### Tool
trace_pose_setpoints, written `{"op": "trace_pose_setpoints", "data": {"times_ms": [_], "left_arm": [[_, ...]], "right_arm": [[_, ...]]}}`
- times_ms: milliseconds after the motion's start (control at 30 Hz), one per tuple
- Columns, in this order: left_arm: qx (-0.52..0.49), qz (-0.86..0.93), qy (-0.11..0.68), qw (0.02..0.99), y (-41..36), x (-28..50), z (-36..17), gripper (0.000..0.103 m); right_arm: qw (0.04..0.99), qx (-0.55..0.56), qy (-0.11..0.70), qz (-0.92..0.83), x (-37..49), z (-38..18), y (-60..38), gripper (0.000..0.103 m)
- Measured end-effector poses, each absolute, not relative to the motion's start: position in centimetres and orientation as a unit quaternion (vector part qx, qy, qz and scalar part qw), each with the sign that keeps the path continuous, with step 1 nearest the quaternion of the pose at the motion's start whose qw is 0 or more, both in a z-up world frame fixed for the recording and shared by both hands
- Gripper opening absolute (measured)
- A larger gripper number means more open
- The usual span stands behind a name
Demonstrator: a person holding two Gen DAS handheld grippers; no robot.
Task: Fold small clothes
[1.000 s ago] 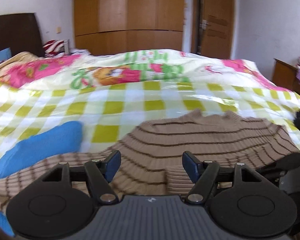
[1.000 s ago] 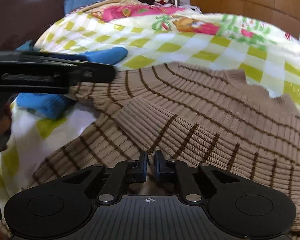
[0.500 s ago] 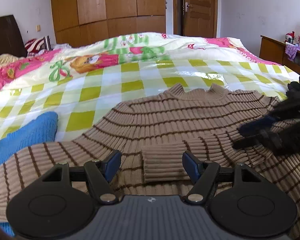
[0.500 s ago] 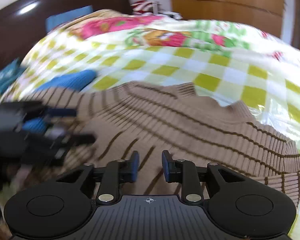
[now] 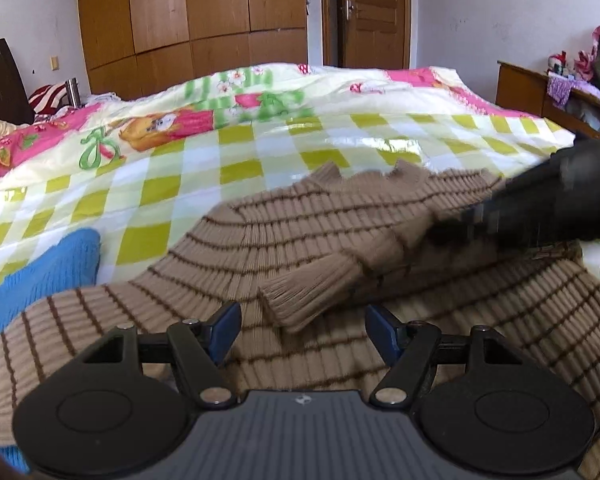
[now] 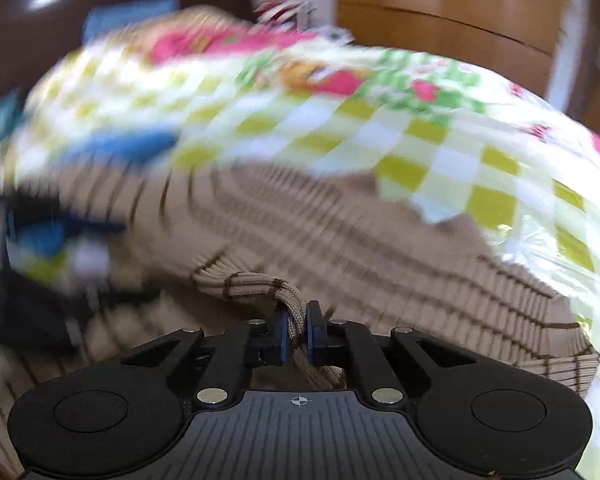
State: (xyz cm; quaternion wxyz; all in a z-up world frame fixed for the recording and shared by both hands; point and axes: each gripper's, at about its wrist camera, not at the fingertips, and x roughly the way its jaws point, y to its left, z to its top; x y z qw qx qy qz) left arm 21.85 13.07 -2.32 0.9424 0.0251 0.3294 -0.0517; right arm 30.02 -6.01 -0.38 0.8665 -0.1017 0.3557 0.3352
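Fingers (image 6: 285,334) of the right gripper (image 6: 296,330) have just closed to pinch a fold of the striped sweater (image 5: 320,240) lying on the bed (image 5: 260,152), presumably to fold it, while the left gripper (image 5: 302,330) hovers spread, holding nothing.

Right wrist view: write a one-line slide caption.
Right gripper pinches a fold of the striped sweater on the checked bedspread.

The sweater (image 5: 340,248) lies on the bed (image 5: 260,152), a knit cloth (image 5: 48,272) just left of it, a wardrobe (image 5: 196,20) behind.
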Motion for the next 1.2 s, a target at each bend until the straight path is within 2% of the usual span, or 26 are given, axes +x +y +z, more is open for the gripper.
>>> {"op": "trace_pose_setpoints", "data": {"times_ms": [167, 267, 333, 433, 533, 633, 933, 1000, 1033, 1200], "left_arm": [[0.013, -0.045, 0.304, 0.952, 13.6, 21.5, -0.8, 0.082], [0.008, -0.04, 0.305, 0.951, 14.0, 21.1, -0.7, 0.085], [0.011, -0.035, 0.31, 0.95, 14.0, 20.8, -0.9, 0.085], [0.013, -0.028, 0.316, 0.948, 14.4, 20.4, -1.2, 0.085], [0.018, -0.023, 0.321, 0.947, 14.6, 20.3, -1.4, 0.085], [0.031, -0.029, 0.323, 0.945, 14.0, 20.9, -1.8, 0.085], [0.202, -0.034, 0.271, 0.94, 8.2, 21.8, -4.8, 0.085], [0.215, -0.056, 0.267, 0.938, 7.6, 21.2, -4.9, 0.086], [0.215, -0.061, 0.268, 0.937, 7.6, 20.8, -4.8, 0.086], [0.18, -0.035, 0.299, 0.936, 10.4, 19.6, -4.4, 0.087]], "right_arm": [[0.902, 0.017, 0.296, 0.314, 31.3, 5.7, -9.2, 0.006], [0.905, 0.055, 0.267, 0.326, 30.8, 6.7, -9.9, 0.007], [0.893, 0.021, 0.294, 0.339, 30.1, 4.6, -8.5, 0.008], [0.841, -0.019, 0.386, 0.379, 28.9, -0.7, -5.9, 0.008], [0.822, -0.058, 0.419, 0.381, 27.6, -4.0, -4.9, 0.008], [0.826, -0.031, 0.419, 0.376, 28.3, -3.5, -5.9, 0.008], [0.828, 0.095, 0.411, 0.37, 30.9, 0.5, -9.3, 0.008], [0.837, 0.069, 0.398, 0.37, 30.6, 1.0, -9.0, 0.008], [0.842, 0.039, 0.388, 0.373, 30.1, 1.1, -8.7, 0.016], [0.824, -0.092, 0.38, 0.41, 26.9, -0.8, -6.6, 0.016]]}}
